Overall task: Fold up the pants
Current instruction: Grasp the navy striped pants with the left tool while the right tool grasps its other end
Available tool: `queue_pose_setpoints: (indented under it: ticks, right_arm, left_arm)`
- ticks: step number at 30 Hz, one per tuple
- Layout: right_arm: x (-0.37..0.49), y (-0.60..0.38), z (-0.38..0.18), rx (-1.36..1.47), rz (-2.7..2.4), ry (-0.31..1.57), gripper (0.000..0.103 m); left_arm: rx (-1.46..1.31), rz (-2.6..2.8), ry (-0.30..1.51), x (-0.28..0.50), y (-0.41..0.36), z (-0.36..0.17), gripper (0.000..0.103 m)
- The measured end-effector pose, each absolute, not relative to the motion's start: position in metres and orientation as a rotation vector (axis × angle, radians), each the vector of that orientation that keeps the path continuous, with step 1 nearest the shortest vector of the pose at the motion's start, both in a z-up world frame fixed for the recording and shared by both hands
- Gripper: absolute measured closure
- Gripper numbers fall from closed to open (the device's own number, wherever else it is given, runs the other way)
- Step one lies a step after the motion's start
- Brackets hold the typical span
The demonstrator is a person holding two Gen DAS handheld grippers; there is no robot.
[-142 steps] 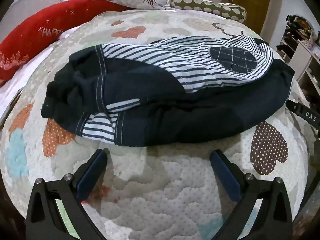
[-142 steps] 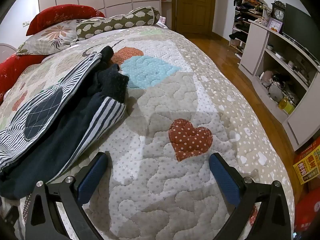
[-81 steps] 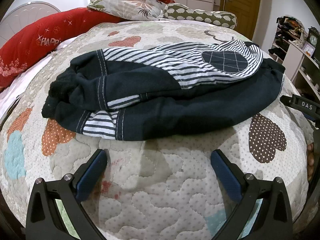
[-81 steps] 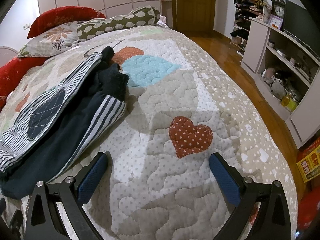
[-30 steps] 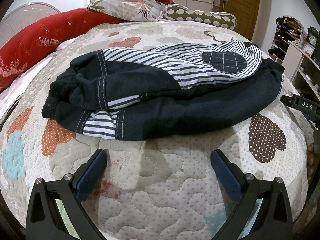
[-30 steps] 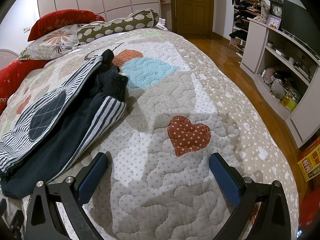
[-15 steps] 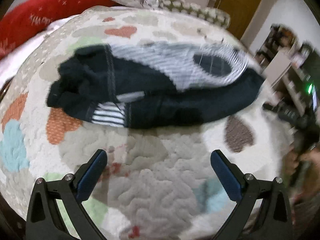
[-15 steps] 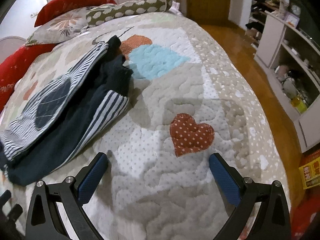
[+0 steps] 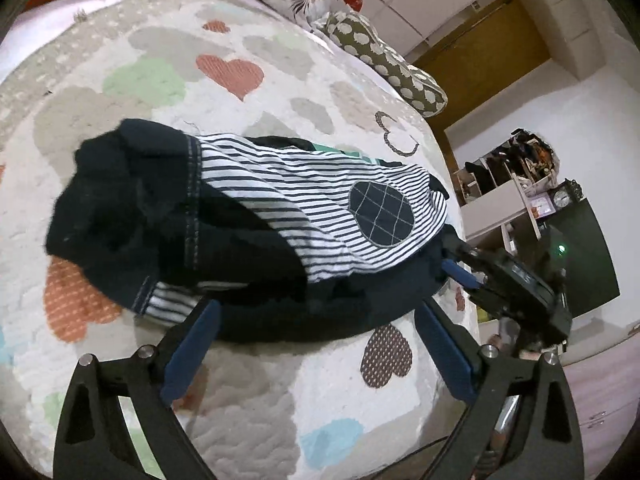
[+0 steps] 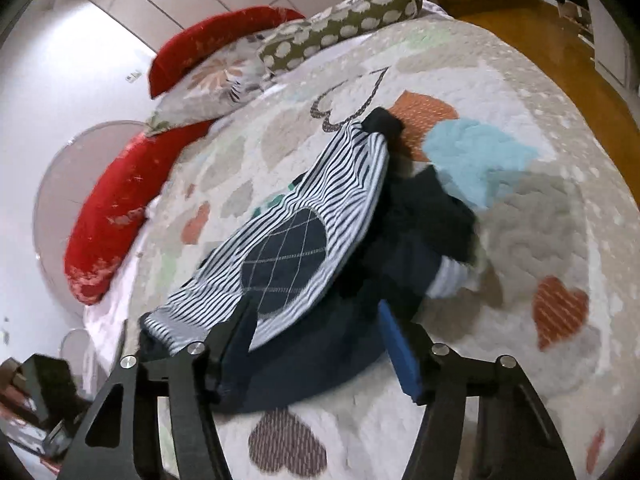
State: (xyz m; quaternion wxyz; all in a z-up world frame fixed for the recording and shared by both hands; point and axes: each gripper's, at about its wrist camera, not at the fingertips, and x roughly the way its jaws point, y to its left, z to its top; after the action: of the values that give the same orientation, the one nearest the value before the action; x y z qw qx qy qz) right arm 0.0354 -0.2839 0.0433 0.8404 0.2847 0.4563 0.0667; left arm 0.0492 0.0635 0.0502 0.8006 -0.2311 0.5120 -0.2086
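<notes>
Dark navy pants (image 9: 256, 240) with striped white panels and a checked oval patch lie bunched on the heart-patterned quilt (image 9: 280, 80). My left gripper (image 9: 316, 320) is open, its fingers at the near edge of the pants. My right gripper (image 10: 320, 320) is open with its fingers over the pants (image 10: 304, 264): the left finger lies on the striped panel, the right on the dark cloth. In the left wrist view the right gripper (image 9: 460, 264) reaches into the pants' right end.
Red, floral and spotted pillows (image 10: 280, 40) line the head of the bed. Shelves and a clock (image 9: 560, 200) stand beyond the bed's right edge, above a wooden floor (image 10: 560, 40).
Both grippers have swung in toward the pants. The right gripper has moved from the bare quilt onto the pants' end and its jaws have narrowed. The left has come up to the near edge.
</notes>
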Motion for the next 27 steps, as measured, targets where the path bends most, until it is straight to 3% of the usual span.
queue_pose_setpoints:
  ticks: [4,5,7,9,11,18,23,27]
  right_arm:
    - [0.059,-0.279,0.026,0.646,0.096,1.025,0.043]
    - [0.065,-0.278,0.023,0.657,0.090,1.030,0.048]
    - [0.076,-0.282,0.015,0.686,0.080,1.042,0.061]
    - [0.083,-0.285,0.012,0.693,0.078,1.049,0.087]
    - [0.088,-0.285,0.015,0.690,0.086,1.043,0.096]
    - [0.077,-0.283,0.064,0.668,0.164,0.939,0.098]
    - [0.082,-0.279,0.090,0.651,0.196,0.923,0.098]
    - [0.090,-0.271,0.098,0.629,0.207,0.936,0.098]
  left_arm:
    - [-0.548,-0.475,1.148,0.067,0.058,0.033,0.006]
    - [-0.564,-0.479,1.162,0.071,0.057,0.028,0.006]
    - [-0.593,-0.469,1.185,0.079,0.055,0.019,0.006]
    - [-0.603,-0.465,1.189,0.082,0.055,0.017,0.006]
    - [-0.602,-0.461,1.187,0.085,0.054,0.016,0.006]
    - [-0.673,-0.496,1.201,0.078,0.057,0.021,0.006]
    - [-0.725,-0.647,1.068,0.040,0.052,0.053,0.006]
    - [-0.757,-0.706,1.131,0.045,0.034,0.036,0.006]
